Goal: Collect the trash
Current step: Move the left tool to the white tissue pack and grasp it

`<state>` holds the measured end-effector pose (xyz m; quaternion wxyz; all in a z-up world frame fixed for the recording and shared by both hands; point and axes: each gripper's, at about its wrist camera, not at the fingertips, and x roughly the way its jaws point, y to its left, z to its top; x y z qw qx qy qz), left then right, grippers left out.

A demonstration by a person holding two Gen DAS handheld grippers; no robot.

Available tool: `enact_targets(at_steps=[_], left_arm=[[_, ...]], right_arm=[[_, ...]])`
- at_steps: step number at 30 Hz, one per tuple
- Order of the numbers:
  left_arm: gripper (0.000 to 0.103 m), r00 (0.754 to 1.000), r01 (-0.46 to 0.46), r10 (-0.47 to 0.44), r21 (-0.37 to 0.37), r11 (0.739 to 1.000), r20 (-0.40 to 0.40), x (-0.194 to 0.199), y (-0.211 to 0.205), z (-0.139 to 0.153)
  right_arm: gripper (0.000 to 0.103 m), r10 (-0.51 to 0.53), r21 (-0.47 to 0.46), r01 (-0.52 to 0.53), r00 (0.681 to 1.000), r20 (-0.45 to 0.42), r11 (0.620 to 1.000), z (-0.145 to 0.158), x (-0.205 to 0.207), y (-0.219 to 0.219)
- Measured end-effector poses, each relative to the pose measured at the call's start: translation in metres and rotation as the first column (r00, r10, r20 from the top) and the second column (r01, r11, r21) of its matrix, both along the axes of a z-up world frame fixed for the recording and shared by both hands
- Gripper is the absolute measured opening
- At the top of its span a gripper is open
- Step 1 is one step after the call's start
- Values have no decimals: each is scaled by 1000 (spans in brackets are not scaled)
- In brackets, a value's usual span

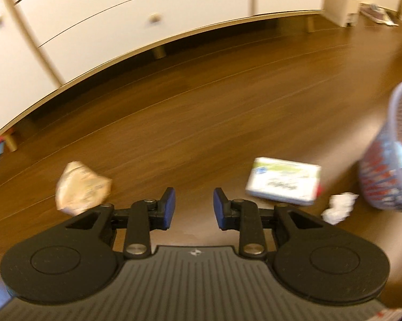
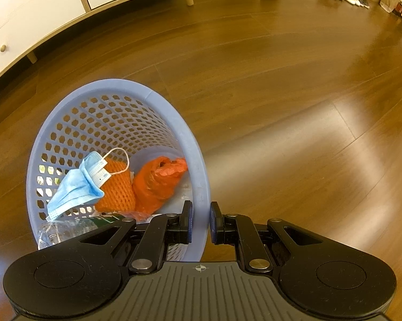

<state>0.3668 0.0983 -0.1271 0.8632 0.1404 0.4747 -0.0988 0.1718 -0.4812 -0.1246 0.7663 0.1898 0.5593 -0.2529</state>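
While held low: left gripper (image 1: 194,206) gapes over bare floor (image 1: 214,101).
Right gripper (image 2: 201,220): clamped on basket (image 2: 126,88) rim.
Left view only: wrapper (image 1: 80,187) left, box (image 1: 284,183), tissue (image 1: 338,207) right.
Right view only: mask (image 2: 77,184) inside basket.

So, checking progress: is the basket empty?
No. The basket holds a face mask, orange netting, a red bag and a bottle.
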Motion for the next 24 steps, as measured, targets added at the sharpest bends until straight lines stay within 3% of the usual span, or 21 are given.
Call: enact_targets(at_steps=[5,9,12,19,24], left_arm=[[33,989,-135,134,23,991,55,7,82,-14],[34,948,-313,313,-10,950,59,16,155,-42],[35,916,-397,397,-25,918,51,25,190,-65],[40,874,-477,483,-102,873,43,49,228,-105],[44,863,-495,505,-153,855,33,68,231,-126]], right_arm=[[9,-19,16,19,1000,-7,1000,0,-4,-1],[9,-32,7,32,999,-29,999,-3,-6,-2],[9,-48,5,48,998,-36,999,-4,-5,-4],[9,-73,-18,73,996,-41,997,-2,2,5],[9,-75,-41,73,996,-50,996,-1,5,13]])
